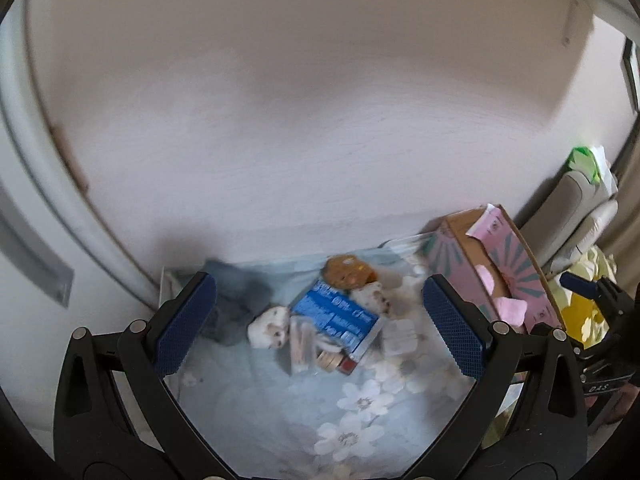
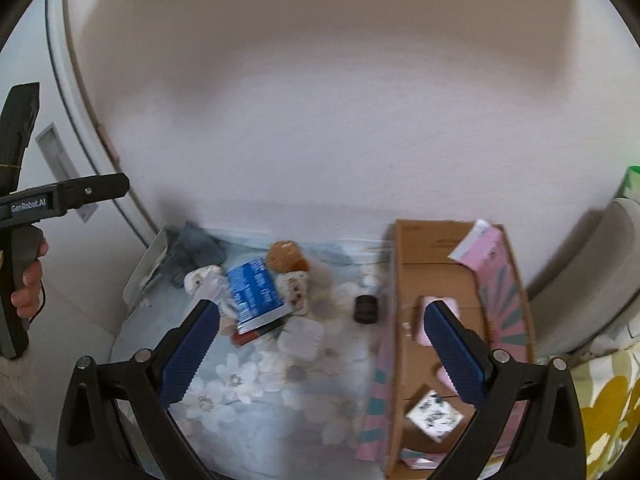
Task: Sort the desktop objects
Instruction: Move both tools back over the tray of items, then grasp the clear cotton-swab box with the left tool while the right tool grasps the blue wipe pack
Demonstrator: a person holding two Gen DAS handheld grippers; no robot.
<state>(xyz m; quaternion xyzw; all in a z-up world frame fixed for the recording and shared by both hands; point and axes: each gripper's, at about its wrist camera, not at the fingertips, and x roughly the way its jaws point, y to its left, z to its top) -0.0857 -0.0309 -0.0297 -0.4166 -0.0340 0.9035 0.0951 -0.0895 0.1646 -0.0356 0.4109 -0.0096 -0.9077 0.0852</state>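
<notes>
The desktop objects lie in a loose heap on a pale blue flowered cloth (image 1: 360, 412) by the white wall: a blue packet (image 1: 338, 317), a brown plush toy (image 1: 347, 271) just behind it, small white plush pieces (image 1: 269, 327) either side, a clear plastic case (image 2: 301, 336) near the front, and a small black cylinder (image 2: 365, 309) apart to the right. To their right we see an open cardboard box (image 2: 436, 264) with pink patterned sides, holding pink items and a white patterned square (image 2: 435, 421). We hold the left gripper (image 1: 320, 320) above the heap, spread wide and empty. Our right gripper (image 2: 320, 336) is likewise wide and empty, one finger over the box. A hand (image 2: 28, 280) grips the other handle at the right view's left edge.
</notes>
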